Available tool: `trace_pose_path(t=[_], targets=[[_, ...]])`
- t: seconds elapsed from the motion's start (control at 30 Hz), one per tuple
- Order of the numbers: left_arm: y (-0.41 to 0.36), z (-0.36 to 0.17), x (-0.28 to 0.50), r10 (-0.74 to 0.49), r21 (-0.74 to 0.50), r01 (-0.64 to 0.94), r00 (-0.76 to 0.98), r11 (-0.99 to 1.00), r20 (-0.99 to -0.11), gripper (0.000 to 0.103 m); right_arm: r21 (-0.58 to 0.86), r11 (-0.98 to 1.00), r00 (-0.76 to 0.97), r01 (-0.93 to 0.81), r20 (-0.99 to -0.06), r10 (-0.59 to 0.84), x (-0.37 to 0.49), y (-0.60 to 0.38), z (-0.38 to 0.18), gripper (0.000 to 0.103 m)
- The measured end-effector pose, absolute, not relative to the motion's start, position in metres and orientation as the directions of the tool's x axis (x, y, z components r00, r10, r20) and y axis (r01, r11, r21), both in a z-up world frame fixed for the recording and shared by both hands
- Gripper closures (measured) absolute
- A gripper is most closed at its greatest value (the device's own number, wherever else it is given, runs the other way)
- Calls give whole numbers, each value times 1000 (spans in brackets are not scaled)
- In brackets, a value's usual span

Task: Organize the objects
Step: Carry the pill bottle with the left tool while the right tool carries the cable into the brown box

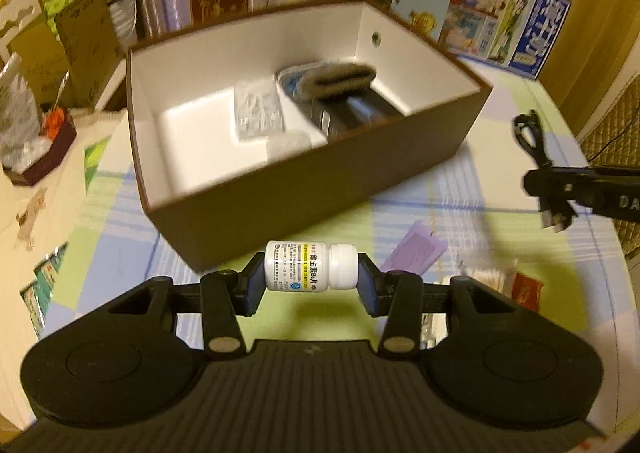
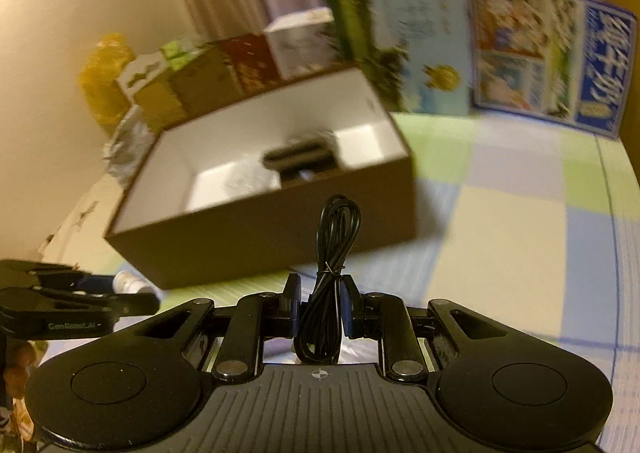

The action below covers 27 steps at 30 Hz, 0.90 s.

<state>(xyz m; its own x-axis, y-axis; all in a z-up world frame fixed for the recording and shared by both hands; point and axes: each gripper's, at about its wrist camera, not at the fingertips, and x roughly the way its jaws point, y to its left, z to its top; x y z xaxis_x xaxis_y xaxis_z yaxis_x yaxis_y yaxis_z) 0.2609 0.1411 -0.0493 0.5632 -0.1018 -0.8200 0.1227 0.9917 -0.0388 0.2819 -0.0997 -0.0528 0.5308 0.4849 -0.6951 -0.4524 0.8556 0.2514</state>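
My left gripper point(image 1: 311, 277) is shut on a white pill bottle point(image 1: 310, 267), held sideways just in front of the brown box point(image 1: 316, 189). The open box has a white inside and holds a clear packet point(image 1: 258, 115), a grey rolled cloth point(image 1: 336, 79) and a dark object point(image 1: 356, 115). My right gripper point(image 2: 322, 303) is shut on a bundled black cable point(image 2: 332, 253), its loop pointing up, in front of the same box point(image 2: 280, 237). In the left wrist view the right gripper point(image 1: 560, 189) hangs at the right with the cable point(image 1: 532, 137). The left gripper point(image 2: 80, 301) shows at the left edge of the right wrist view.
A checked green and blue cloth point(image 1: 500, 181) covers the table. A purple sheet point(image 1: 416, 253), cotton swabs point(image 1: 488, 279) and a red packet point(image 1: 526, 289) lie right of the bottle. Boxes and printed cartons point(image 1: 512, 17) stand behind the brown box; a dark tray point(image 1: 40, 157) sits at the left.
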Motion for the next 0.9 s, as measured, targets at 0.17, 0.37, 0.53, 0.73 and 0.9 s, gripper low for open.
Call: trace_pose_path(t=[0.17, 0.37, 0.53, 0.73, 0.9], targets=[[146, -28, 274, -112, -34, 139, 603, 990, -790, 62, 240, 825, 529, -512, -668, 523, 294, -77, -38, 86], [156, -14, 302, -103, -9, 150, 637, 989, -764, 61, 254, 789, 512, -559, -643, 569, 319, -45, -28, 86], [167, -10, 332, -92, 11, 153, 651, 988, -754, 61, 271, 758, 475, -594, -642, 602, 345, -15, -30, 86], [185, -17, 373, -83, 24, 157, 638, 987, -765, 61, 259, 747, 447, -612, -666, 597, 379, 17, -41, 86], [194, -26, 403, -62, 48, 157, 623, 986, -780, 61, 264, 747, 426, -610, -687, 589, 406, 38, -55, 86]])
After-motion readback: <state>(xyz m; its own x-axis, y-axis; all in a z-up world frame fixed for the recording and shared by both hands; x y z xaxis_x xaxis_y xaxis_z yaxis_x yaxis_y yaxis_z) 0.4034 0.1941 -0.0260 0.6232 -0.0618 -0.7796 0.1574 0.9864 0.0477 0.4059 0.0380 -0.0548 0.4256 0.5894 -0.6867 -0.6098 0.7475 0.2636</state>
